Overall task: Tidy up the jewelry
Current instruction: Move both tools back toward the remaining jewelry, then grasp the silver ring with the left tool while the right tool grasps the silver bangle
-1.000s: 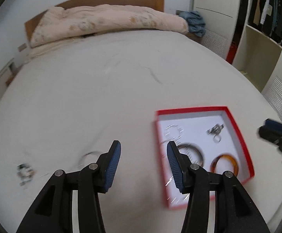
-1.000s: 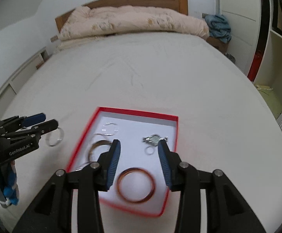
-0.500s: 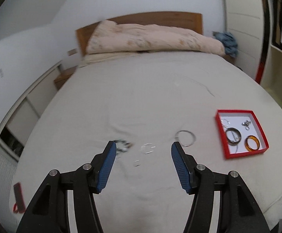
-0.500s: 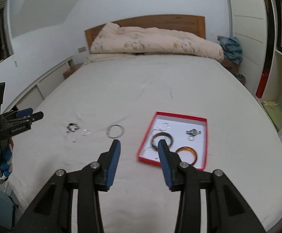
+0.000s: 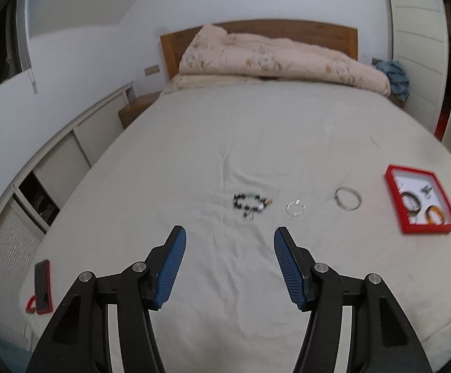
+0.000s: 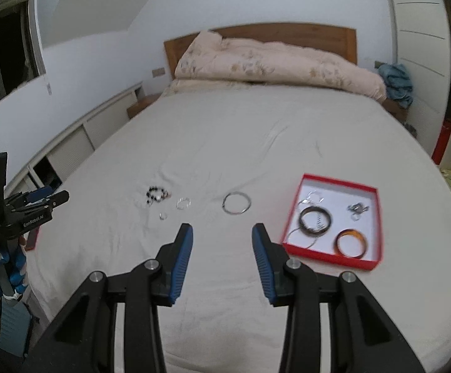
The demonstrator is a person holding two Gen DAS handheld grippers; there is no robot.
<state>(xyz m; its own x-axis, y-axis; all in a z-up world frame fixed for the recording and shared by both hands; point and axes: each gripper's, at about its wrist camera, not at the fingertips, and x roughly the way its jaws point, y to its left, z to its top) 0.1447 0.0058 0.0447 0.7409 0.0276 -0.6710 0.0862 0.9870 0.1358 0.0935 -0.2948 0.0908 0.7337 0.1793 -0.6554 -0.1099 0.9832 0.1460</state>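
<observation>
Red-walled and white inside, the box (image 6: 378,217) sits near the bed's (image 6: 256,143) right edge and already holds part of the jewelry: a dark bangle (image 6: 315,220), an amber bangle (image 6: 350,242), a small silver cluster (image 6: 357,208), and what looks like a thin chain or hoop at its far corner, though blur makes that one hard to read. So I judge the sorting roughly half done.

Four pieces lie loose on the bed, in a row towards its middle and well apart from the box: one large silver bangle (image 6: 237,202) nearest the box, one small clear ring (image 6: 183,202), one tiny ring (image 6: 162,216), and one black beaded bracelet (image 6: 157,195) farthest left. Each needs carrying across.

Both tools hang above the bed's near edge, touching nothing. The left gripper (image 5: 229,244) has its jaws spread wide and empty, aimed between the beaded bracelet and the clear ring. The right gripper (image 6: 222,237) likewise has its jaws apart and empty, with the silver bangle just ahead of them.
</observation>
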